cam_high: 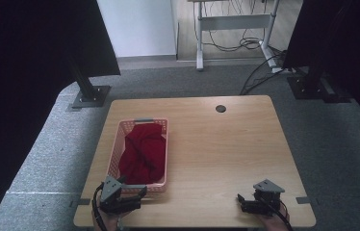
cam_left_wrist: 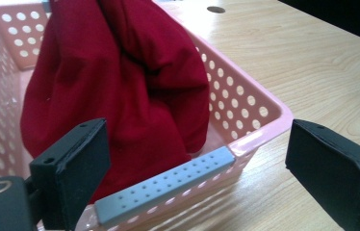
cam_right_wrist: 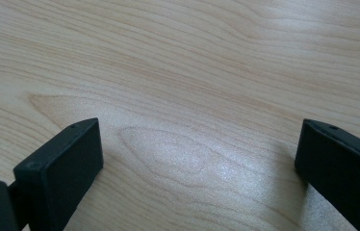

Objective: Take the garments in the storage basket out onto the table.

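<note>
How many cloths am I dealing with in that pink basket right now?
1. A single red cloth lies bunched inside the pink basket at the table's left, just ahead of the open left hand-held gripper. Its folds could hide another piece underneath.

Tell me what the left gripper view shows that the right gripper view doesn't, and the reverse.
The left gripper view alone shows the pink basket, its grey handle strip and the red cloth heaped inside, with the left gripper open around the basket's near corner. The right gripper view alone shows the right gripper, open over bare wood. Both share the wooden table and two spread black jaws.
</note>
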